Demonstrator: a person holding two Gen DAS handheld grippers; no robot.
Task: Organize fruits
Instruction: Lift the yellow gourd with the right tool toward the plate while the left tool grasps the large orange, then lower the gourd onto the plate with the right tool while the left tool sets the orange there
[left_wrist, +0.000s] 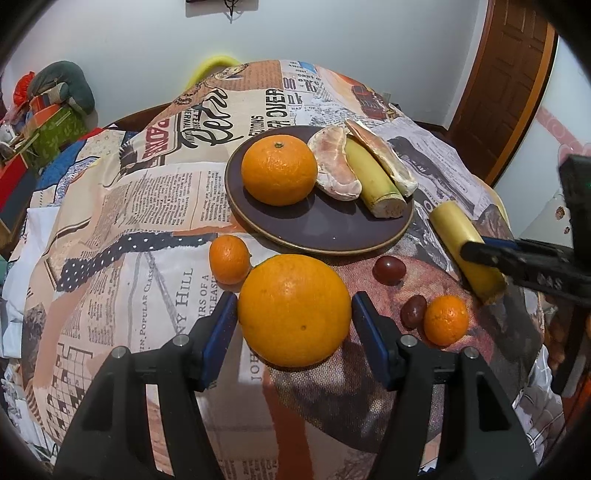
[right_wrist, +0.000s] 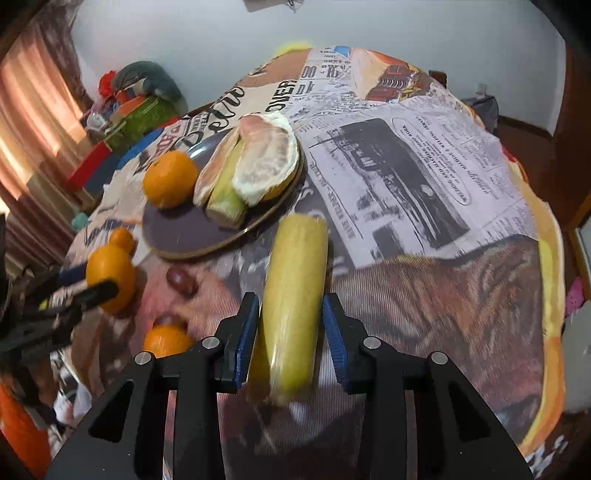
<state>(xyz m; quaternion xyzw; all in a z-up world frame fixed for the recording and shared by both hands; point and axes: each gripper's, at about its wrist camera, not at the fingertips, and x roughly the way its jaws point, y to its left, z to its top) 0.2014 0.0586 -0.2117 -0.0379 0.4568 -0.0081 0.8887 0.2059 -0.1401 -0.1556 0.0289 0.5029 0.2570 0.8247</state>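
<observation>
Two grippers work over the newspaper-print tablecloth (left_wrist: 122, 206). The left gripper (left_wrist: 294, 325) stands wide, its blue pads (left_wrist: 221, 328) flanking a large orange (left_wrist: 294, 310) that rests on the cloth; the left pad sits at the fruit's edge and the right pad just clear of it, so whether either pad touches cannot be told. The right gripper (right_wrist: 290, 332) is also spread, with a banana piece (right_wrist: 295, 295) lying lengthwise between its pads (right_wrist: 245, 339); the left pad is close against the peel while a gap shows on the right side, and the frame is blurred there. Seen from the left wrist, the same banana piece (left_wrist: 461, 243) lies on the cloth just right of the plate, the right gripper's finger crossing it. Around the large orange sit a small mandarin (left_wrist: 229, 260) just behind and to the left, a dark grape (left_wrist: 388, 270) near the plate's front rim, and a second grape (left_wrist: 413, 312) touching another mandarin (left_wrist: 446, 320) to the right. Farther out, the dark plate (left_wrist: 325, 229) carries a medium orange (left_wrist: 279, 170), two peeled pomelo segments (left_wrist: 334, 170), and a second banana piece (left_wrist: 373, 181) wedged between those segments.
</observation>
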